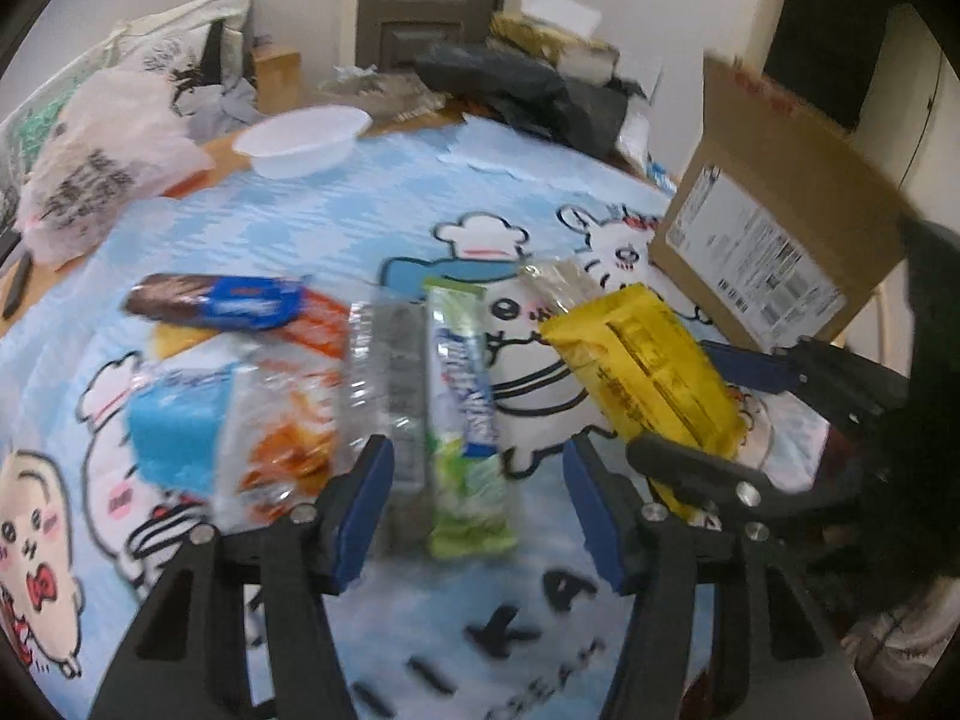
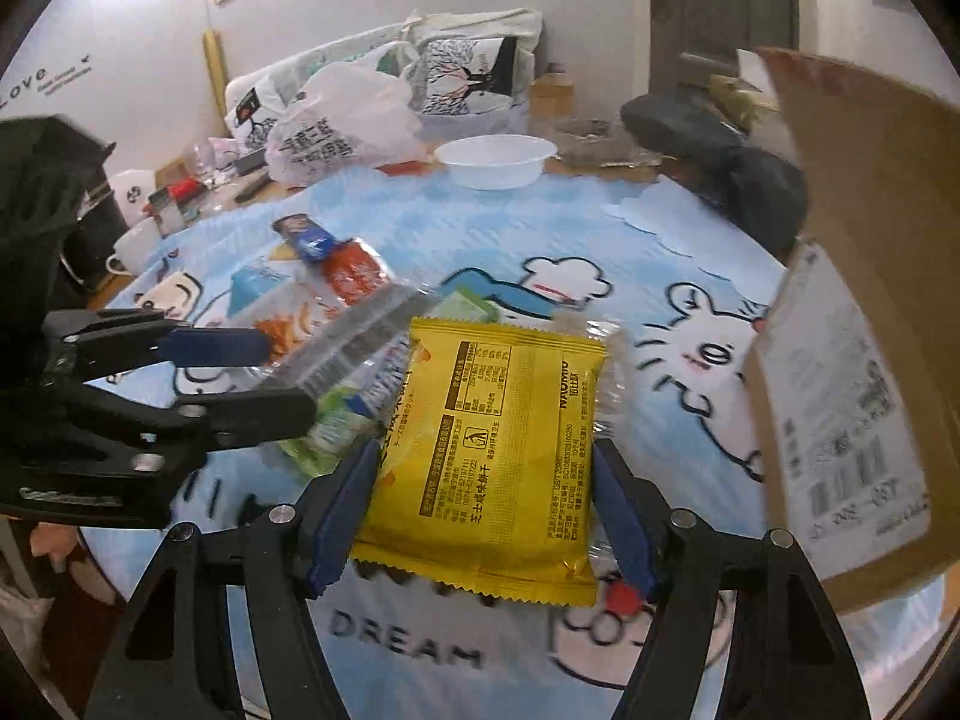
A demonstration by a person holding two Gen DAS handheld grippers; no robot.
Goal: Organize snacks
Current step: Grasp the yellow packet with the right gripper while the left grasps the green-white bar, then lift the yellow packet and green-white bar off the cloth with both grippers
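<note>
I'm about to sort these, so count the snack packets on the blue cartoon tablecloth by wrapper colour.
Yellow biscuit packet: 1
Green-and-white bar packet: 1
Clear packets: 2, one partly under the yellow one
Blue-and-brown cookie pack: 1
Orange-red packet: 1
Blue-and-orange bag: 1
Total: 7
</note>
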